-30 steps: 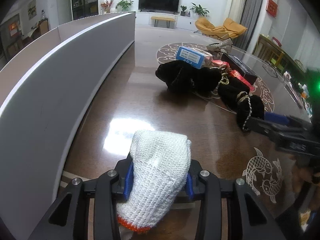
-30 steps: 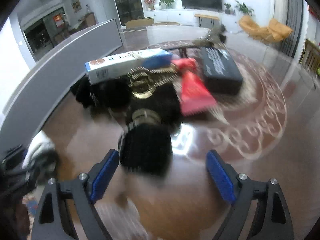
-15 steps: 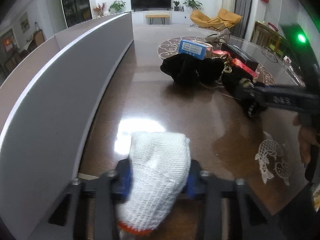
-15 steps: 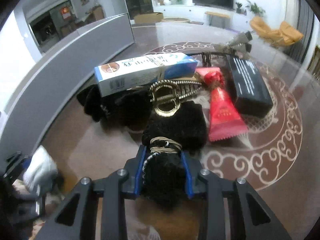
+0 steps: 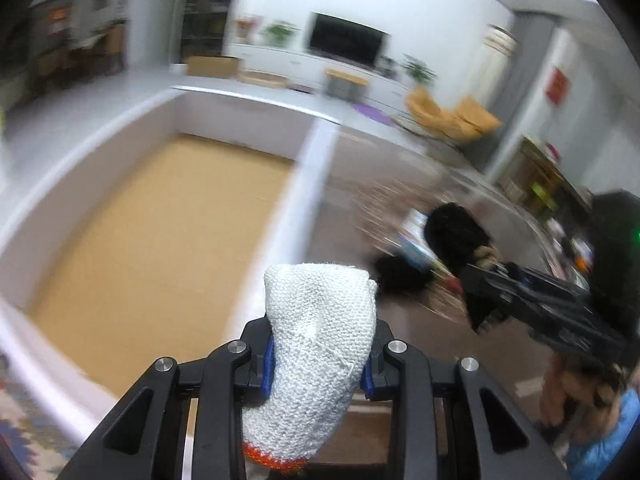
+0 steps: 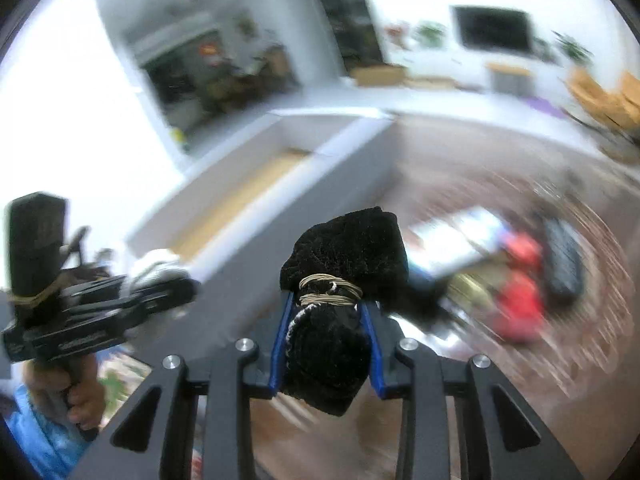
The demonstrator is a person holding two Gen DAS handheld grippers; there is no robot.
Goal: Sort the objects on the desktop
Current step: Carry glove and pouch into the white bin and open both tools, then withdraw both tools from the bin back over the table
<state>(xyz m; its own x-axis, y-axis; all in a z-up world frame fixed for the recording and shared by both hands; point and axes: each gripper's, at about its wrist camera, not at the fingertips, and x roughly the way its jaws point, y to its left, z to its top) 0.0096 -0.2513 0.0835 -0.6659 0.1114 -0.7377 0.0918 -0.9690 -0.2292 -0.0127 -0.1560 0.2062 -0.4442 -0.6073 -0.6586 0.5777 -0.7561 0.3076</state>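
Note:
A white knit glove [image 5: 320, 304] with an orange cuff stands between the blue pads of my left gripper [image 5: 318, 368]. Its jaws are closing on the glove, lifted beside the white box [image 5: 304, 184] with a tan floor. My right gripper [image 6: 326, 336] is shut on a black glove bundle [image 6: 348, 256] tied with a tan elastic, held up in the air. In the left wrist view the right gripper [image 5: 478, 280] hangs at the right with the black bundle [image 5: 456, 232]. In the right wrist view the left gripper [image 6: 176, 284] shows at the left with the white glove [image 6: 154, 266].
On the brown table [image 6: 500, 380] lies a blurred pile: a blue and white carton [image 6: 452, 240], a red pouch [image 6: 520, 296], a black flat case [image 6: 564, 260] and another black glove [image 5: 400, 276]. A person's hand [image 6: 80, 396] grips the left handle.
The right gripper shut on the black bundle and lifted it off the table. The left gripper rose with the white glove, so the box's tan floor now shows.

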